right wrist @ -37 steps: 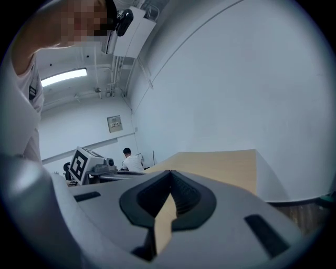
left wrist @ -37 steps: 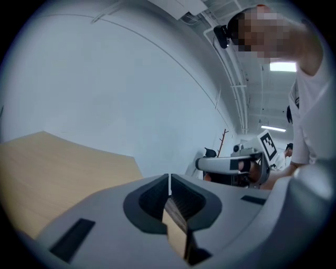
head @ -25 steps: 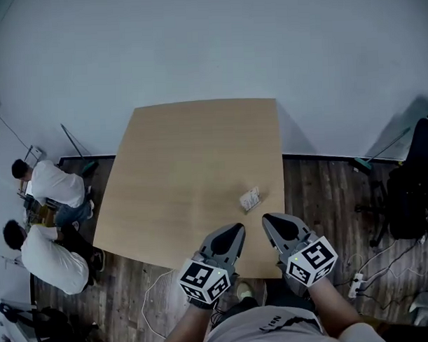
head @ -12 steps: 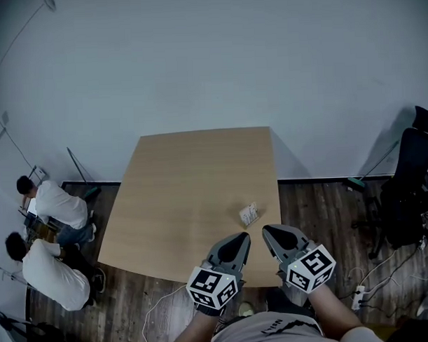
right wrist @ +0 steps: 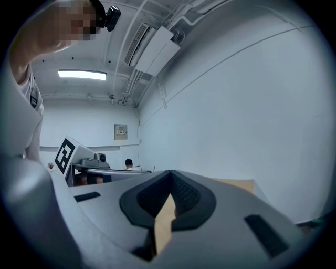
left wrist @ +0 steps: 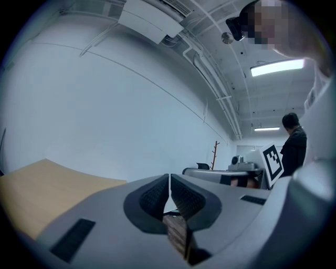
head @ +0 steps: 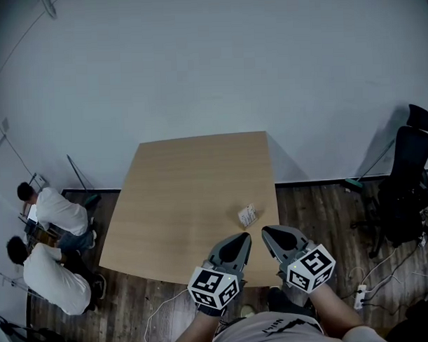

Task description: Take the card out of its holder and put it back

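Observation:
The card in its small pale holder [head: 248,215] lies on the wooden table [head: 187,196], near the right front corner. Both grippers hover at the table's front edge, just short of it. My left gripper [head: 244,239] is shut with nothing between its jaws, and its tip sits below and slightly left of the holder. My right gripper [head: 266,233] is also shut and empty, a little right of the holder. In the left gripper view the jaws [left wrist: 169,181] meet at the tips; in the right gripper view the jaws [right wrist: 170,177] do the same. Neither gripper view shows the holder.
Two people [head: 51,235] crouch on the dark wood floor left of the table. A black office chair [head: 405,188] stands at the right. A white wall rises behind the table. Cables and a power strip [head: 358,290] lie on the floor at the lower right.
The head view has tilted up, so the table and holder sit lower and smaller in frame. Both grippers stay shut at the front edge, nearly unmoved relative to the holder.

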